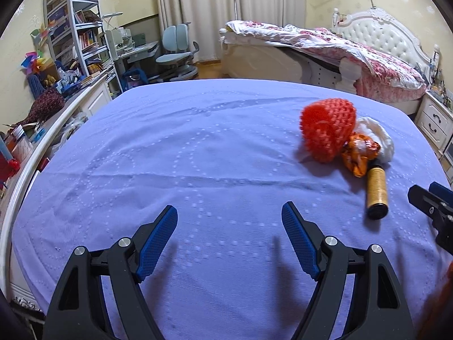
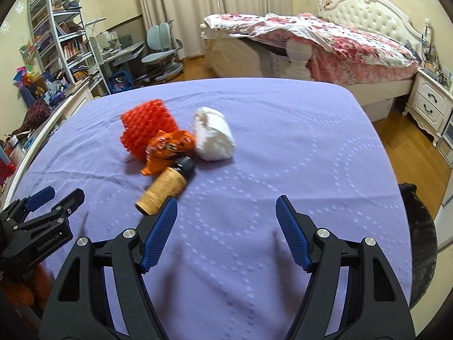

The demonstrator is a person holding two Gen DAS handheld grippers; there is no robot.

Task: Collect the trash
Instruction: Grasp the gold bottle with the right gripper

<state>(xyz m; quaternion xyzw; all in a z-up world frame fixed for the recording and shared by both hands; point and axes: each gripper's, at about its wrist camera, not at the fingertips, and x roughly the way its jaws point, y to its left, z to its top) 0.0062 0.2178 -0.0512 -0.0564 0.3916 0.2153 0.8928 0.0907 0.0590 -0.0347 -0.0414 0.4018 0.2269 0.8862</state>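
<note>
Both tongs hover spread apart and empty over a purple bed (image 2: 283, 130). Left tongs (image 1: 229, 221) sit left of the trash; right tongs (image 2: 226, 212) sit just behind it. Ahead of the right tongs, left to right: red foam net (image 2: 144, 130), orange wrapper (image 2: 167, 150), brown bottle (image 2: 167, 187) lying down, white wad (image 2: 213, 138), all clustered together.

Bedroom — bed (image 2: 354, 45), bookshelf (image 1: 76, 28).

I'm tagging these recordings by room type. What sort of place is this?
Most likely a bedroom that doubles as a study: an unmade bed with a tufted headboard, a nightstand, and a crowded bookshelf.
</note>
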